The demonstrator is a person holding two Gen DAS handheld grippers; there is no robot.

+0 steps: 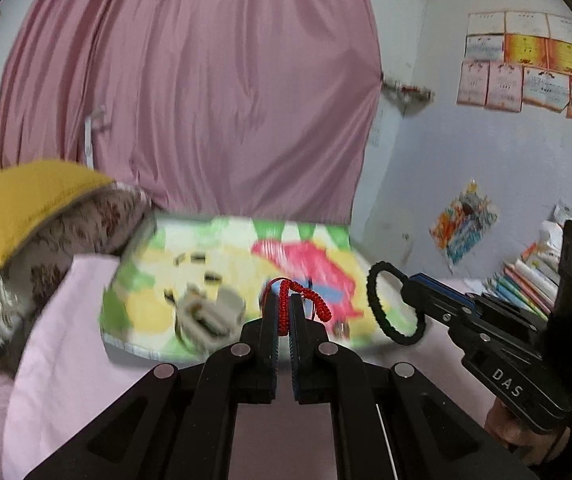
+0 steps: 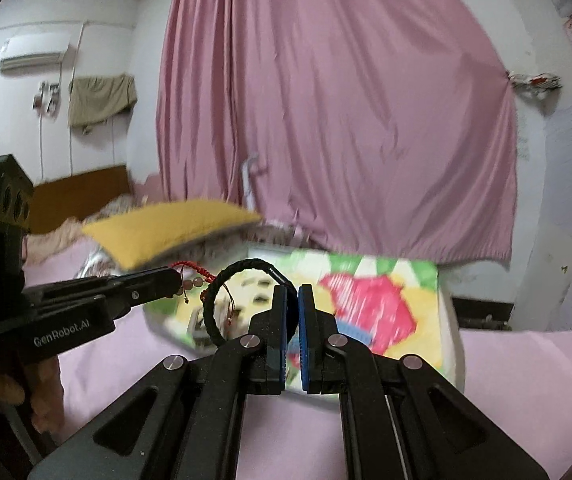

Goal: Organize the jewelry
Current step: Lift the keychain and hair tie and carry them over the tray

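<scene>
The left gripper is clamped on a red braided cord bracelet, its loop arching over the fingertips. The right gripper pinches a black braided bracelet, a round ring standing left of its tips.

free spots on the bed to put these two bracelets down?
Bare pink sheet right of the colourful board, and another strip between the board and the yellow pillow. The board's left half is crowded: a grey box and small dark pieces. The red cord bracelet and black bracelet hang over it.
</scene>
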